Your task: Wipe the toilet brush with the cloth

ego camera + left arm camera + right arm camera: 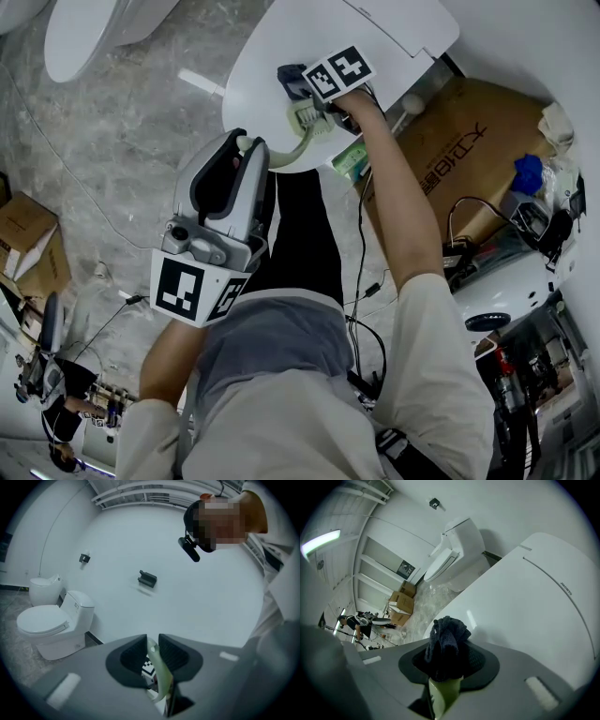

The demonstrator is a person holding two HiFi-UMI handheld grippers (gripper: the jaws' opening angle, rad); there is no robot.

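Toilet brush (298, 150), likely light and rigid, was clamped by its handle in left gripper (153, 656); right gripper (446, 663), at one o'clock, clenched cloth (447, 637).

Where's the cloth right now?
The cloth is bunched in the jaws of the right gripper, top centre of the head view, over the toilet lid and beside the green brush that the left gripper holds.

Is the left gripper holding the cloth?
No, the left gripper clamps the toilet brush by its handle; the right gripper holds the cloth.
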